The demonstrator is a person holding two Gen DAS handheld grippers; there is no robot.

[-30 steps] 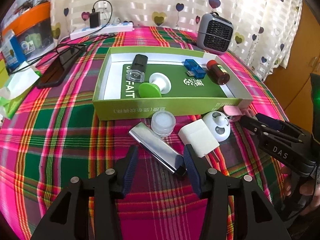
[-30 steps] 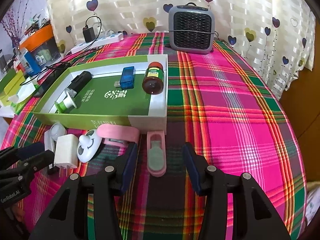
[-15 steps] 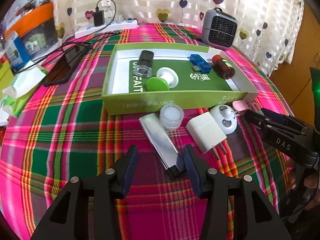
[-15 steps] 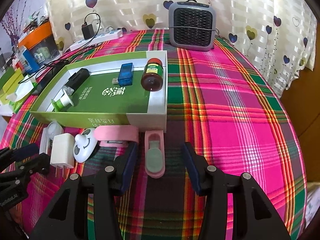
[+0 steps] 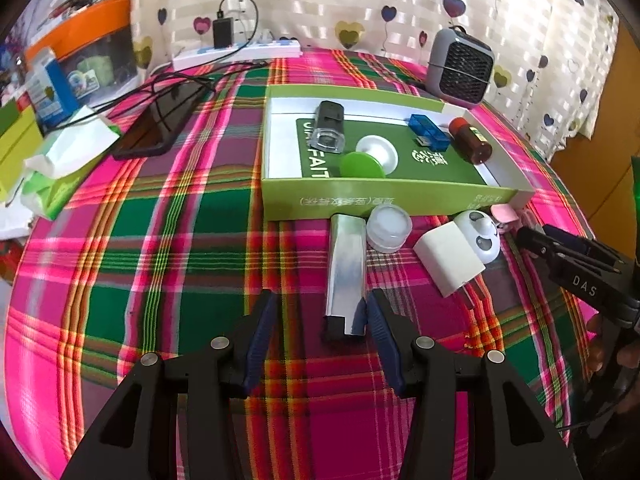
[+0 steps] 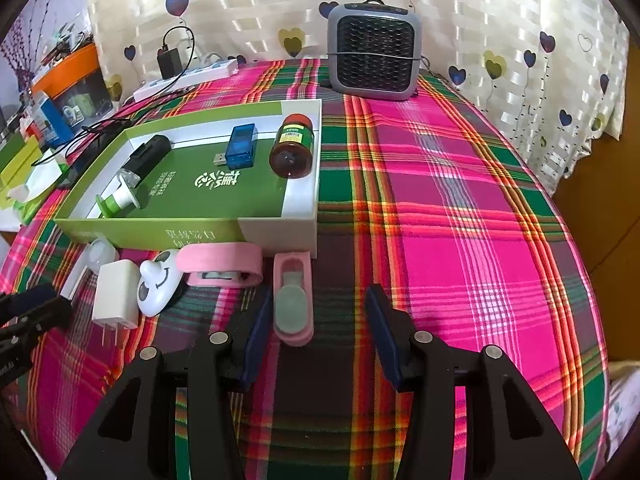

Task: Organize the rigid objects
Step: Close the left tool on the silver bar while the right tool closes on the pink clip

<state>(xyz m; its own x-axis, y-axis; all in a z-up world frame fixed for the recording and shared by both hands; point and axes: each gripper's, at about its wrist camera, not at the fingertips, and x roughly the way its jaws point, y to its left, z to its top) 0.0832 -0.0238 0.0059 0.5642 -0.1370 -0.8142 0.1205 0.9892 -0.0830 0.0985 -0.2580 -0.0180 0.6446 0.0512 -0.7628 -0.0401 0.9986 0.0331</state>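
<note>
We are reaching with the left gripper point(image 5: 320, 314), fingers apart, toward the silver case point(image 5: 346, 270) at lower centre on the counter point(image 5: 168, 248) before the green box point(image 5: 360, 200), and should be centring it before closing, while the right gripper point(image 6: 316, 316) hangs open over the pink clip point(image 6: 293, 304).

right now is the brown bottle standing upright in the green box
No, the brown bottle lies on its side in the green box.
</note>
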